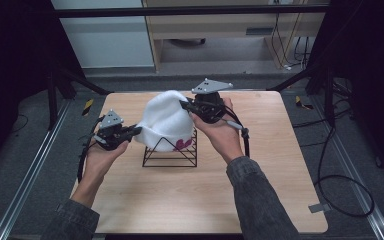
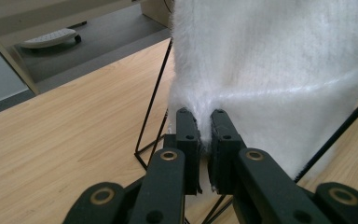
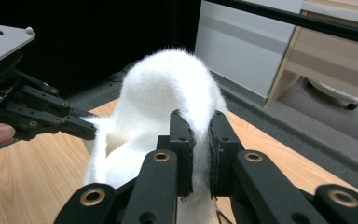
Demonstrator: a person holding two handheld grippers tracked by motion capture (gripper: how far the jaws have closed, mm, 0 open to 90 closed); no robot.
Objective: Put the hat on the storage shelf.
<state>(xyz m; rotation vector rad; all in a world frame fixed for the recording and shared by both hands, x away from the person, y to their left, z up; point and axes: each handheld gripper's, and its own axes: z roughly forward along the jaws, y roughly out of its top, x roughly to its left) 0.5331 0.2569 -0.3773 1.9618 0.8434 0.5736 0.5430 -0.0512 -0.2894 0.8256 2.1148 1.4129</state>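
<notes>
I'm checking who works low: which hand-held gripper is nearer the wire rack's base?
Left. The left hand-held gripper grips the hat at its low edge beside the rack; the right grips it higher, above the rack.

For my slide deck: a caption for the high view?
Two hand-held grippers, left and right, pinch a white knit hat over a black wire stand.

The bare wooden table (image 1: 195,200) lies open front and right — at its middle the black wire rack (image 1: 171,151) under the white hat (image 1: 164,120) blocks passage.
</notes>
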